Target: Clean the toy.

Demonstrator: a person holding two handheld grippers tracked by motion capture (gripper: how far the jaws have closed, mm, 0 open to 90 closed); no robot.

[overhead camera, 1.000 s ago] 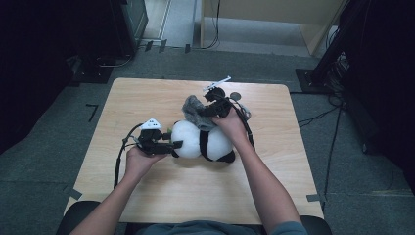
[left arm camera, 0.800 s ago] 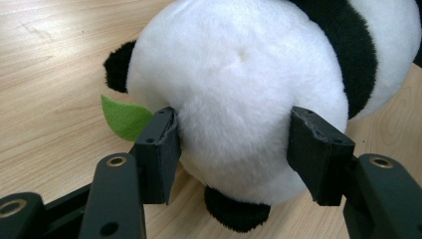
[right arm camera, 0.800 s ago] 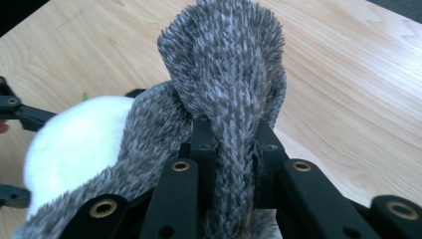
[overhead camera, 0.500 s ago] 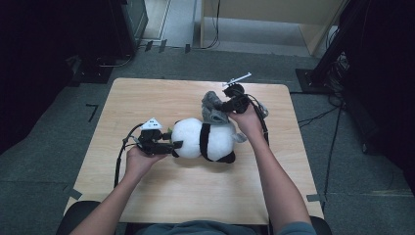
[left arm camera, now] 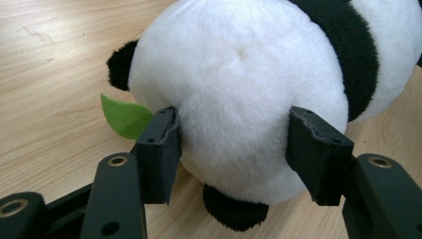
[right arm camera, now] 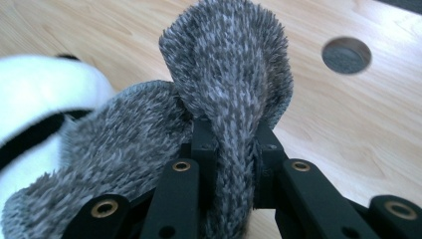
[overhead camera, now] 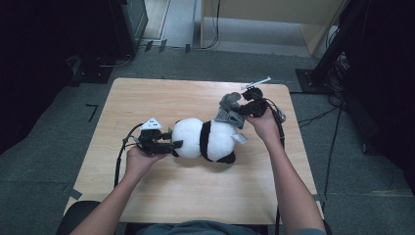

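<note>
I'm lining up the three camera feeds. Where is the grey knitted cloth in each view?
High view: the grey knitted cloth sits right of centre, at the panda's far end, by the right tool.
Left gripper view: not in it; the panda fills the space between the jaws.
Right gripper view: the cloth rises at centre, pinched between the jaws.
Shared landmark: the panda, white at the left edge of the right gripper view.

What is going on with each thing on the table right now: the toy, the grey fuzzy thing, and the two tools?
Panda plush toy: lying on the table, gripped at one end.
Grey knit garment: pinched, partly lifted, one end against the panda.
Left hand-held gripper: jaws clasping the panda's white fur.
Right hand-held gripper: shut on the garment.
</note>
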